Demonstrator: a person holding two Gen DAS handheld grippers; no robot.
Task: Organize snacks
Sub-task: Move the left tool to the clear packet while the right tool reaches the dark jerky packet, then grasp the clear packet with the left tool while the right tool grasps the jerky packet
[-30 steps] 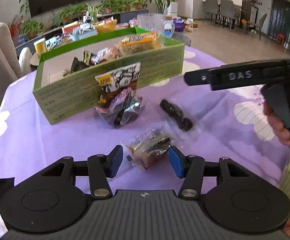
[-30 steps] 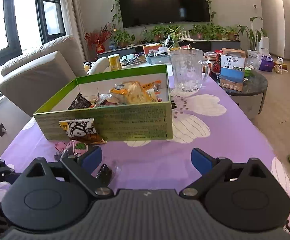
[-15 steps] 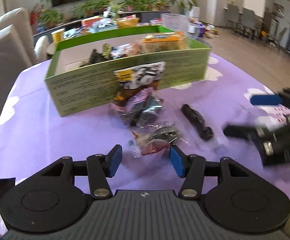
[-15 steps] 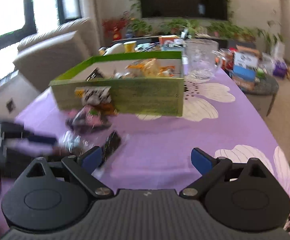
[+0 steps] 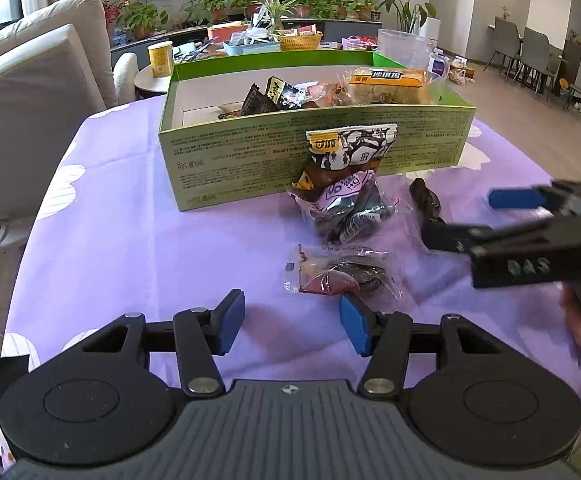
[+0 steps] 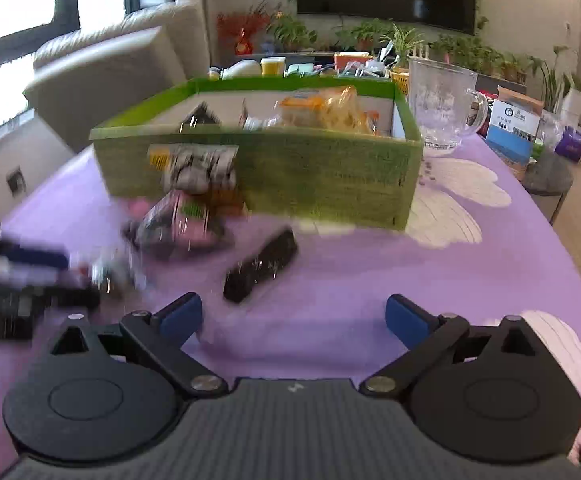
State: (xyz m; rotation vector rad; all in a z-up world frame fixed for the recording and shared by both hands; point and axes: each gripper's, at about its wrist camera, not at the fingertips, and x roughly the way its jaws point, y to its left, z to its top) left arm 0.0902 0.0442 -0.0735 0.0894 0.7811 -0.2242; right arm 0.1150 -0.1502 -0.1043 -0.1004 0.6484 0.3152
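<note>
A green cardboard box holds several snack packs on the purple tablecloth. A black-and-white packet leans on its front wall above a pink-and-dark packet. A clear packet with dark pieces lies just ahead and right of my open, empty left gripper. A long dark snack lies ahead of my open, empty right gripper, which also shows in the left wrist view beside that snack.
A glass pitcher stands behind the box's right end. A blue-and-white carton sits on a round side table to the right. A sofa is at the left. A low cabinet with plants and a yellow cup lies beyond.
My right gripper has dropped low and swung toward the long dark snack, with motion blur. My left gripper has shifted left; the clear packet now lies off its right finger.
</note>
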